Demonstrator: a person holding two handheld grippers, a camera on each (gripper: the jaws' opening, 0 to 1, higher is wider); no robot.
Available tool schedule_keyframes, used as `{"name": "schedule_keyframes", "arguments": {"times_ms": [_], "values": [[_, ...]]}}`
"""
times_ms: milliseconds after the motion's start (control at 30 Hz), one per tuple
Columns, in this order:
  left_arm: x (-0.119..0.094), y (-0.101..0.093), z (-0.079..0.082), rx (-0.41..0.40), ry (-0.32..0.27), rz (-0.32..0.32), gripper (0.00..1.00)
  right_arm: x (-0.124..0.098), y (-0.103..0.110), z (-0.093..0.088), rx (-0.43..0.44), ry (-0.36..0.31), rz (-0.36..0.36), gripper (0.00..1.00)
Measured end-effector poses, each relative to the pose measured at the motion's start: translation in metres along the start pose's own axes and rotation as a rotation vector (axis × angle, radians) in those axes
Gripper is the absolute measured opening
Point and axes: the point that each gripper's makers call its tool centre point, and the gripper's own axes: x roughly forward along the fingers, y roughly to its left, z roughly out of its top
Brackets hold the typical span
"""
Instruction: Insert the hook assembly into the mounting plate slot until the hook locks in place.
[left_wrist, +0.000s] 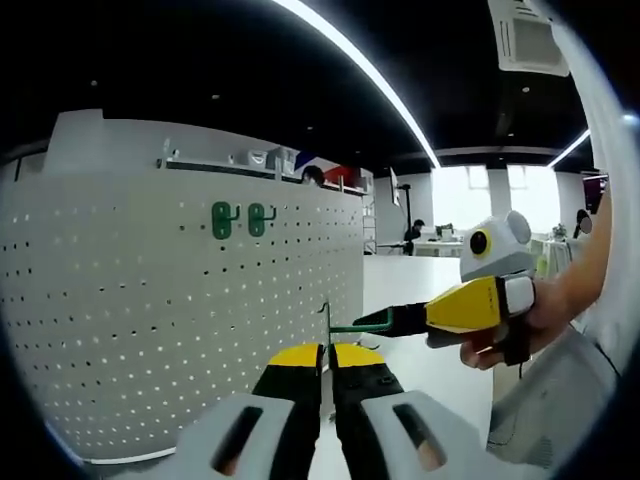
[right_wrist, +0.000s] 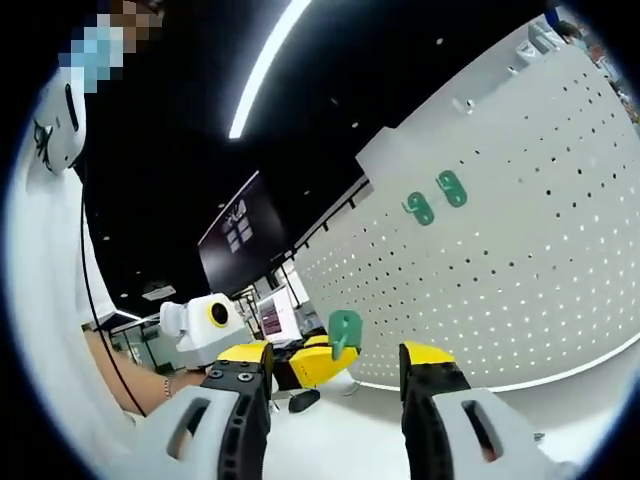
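A white pegboard (left_wrist: 150, 310) (right_wrist: 530, 250) stands ahead, with two green hooks (left_wrist: 226, 220) (right_wrist: 420, 208) mounted side by side high on it. My left gripper (left_wrist: 326, 352) (right_wrist: 305, 366) is shut on a green hook piece (left_wrist: 326, 322) (right_wrist: 346, 330), seen edge-on between its yellow tips, with a prong pointing right. My right gripper (left_wrist: 388, 320) comes in from the right, its black tip at the end of that prong. In the right gripper view its own jaws (right_wrist: 337, 360) stand wide apart, the green piece showing between them.
A hand (left_wrist: 500, 345) holds the right gripper, and a white sleeve (right_wrist: 50, 300) fills the left side. The pegboard's lower edge meets a white tabletop (left_wrist: 420, 290) (right_wrist: 340, 440). Behind are office desks, bright windows (left_wrist: 500, 200), a dark ceiling with long strip lights (left_wrist: 360, 70) and a screen (right_wrist: 240, 240).
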Motion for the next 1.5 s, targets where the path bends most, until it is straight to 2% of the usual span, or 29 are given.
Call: {"name": "schedule_keyframes", "arguments": {"times_ms": [267,400,500,667,1200,1500], "values": [[0.000,-0.002,0.000,-0.001,0.001,-0.001,0.02,0.006,0.000,-0.001,0.011,0.004,0.007,0.43],[0.000,-0.003,-0.001,0.000,0.004,-0.005,0.02,0.008,0.001,-0.003,0.012,0.022,0.011,0.35],[0.000,-0.004,-0.001,-0.004,0.005,-0.007,0.02,0.008,0.001,-0.002,0.023,0.024,0.015,0.26],[0.000,-0.005,-0.001,-0.003,0.003,-0.006,0.02,0.009,-0.001,0.001,0.030,0.015,0.009,0.22],[0.001,-0.008,-0.002,0.002,0.011,-0.013,0.02,0.013,-0.007,-0.006,0.023,0.042,-0.012,0.10],[0.001,-0.009,-0.004,0.011,0.019,0.010,0.02,0.015,-0.006,-0.008,-0.002,0.050,-0.023,0.05]]}}
